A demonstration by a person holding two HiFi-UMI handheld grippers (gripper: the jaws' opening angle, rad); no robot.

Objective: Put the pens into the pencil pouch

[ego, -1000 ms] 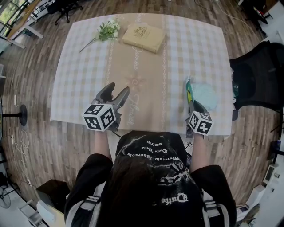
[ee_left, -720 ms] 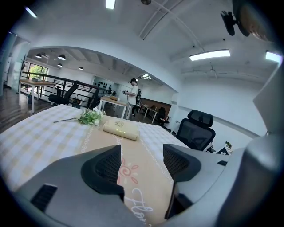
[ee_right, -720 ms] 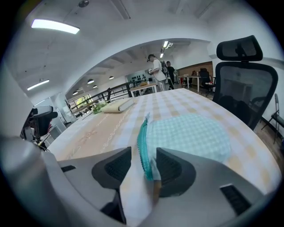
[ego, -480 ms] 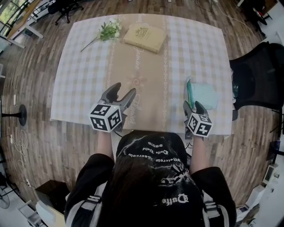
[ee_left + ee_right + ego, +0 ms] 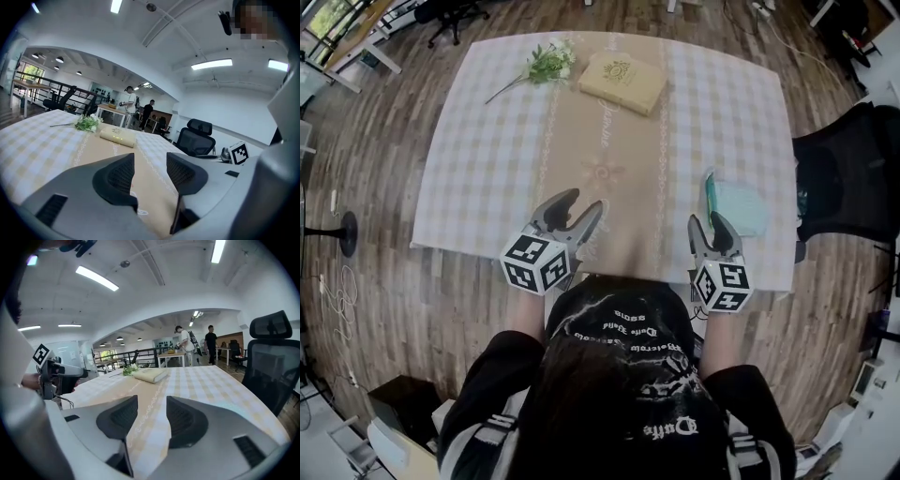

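A pale teal pencil pouch (image 5: 741,206) lies at the table's right, near the front edge. A green pen (image 5: 710,193) runs along its left edge; I cannot tell whether it is inside. My right gripper (image 5: 707,222) hovers just short of the pouch, apart from it. Its jaws (image 5: 152,411) have just been closing a little, are still open, and hold nothing. My left gripper (image 5: 583,202) sits over the tan runner (image 5: 609,150) near the front edge. Its jaws (image 5: 150,164) have also just been closing and stand open and empty.
A cream book (image 5: 623,82) and a sprig of white flowers (image 5: 546,66) lie at the far side of the checked tablecloth (image 5: 487,159). A black office chair (image 5: 853,164) stands to the right of the table. People stand far off in the room (image 5: 129,101).
My right gripper has drawn back from the pouch, risen, and its jaws have come apart. The left gripper has drifted slightly right along the front edge.
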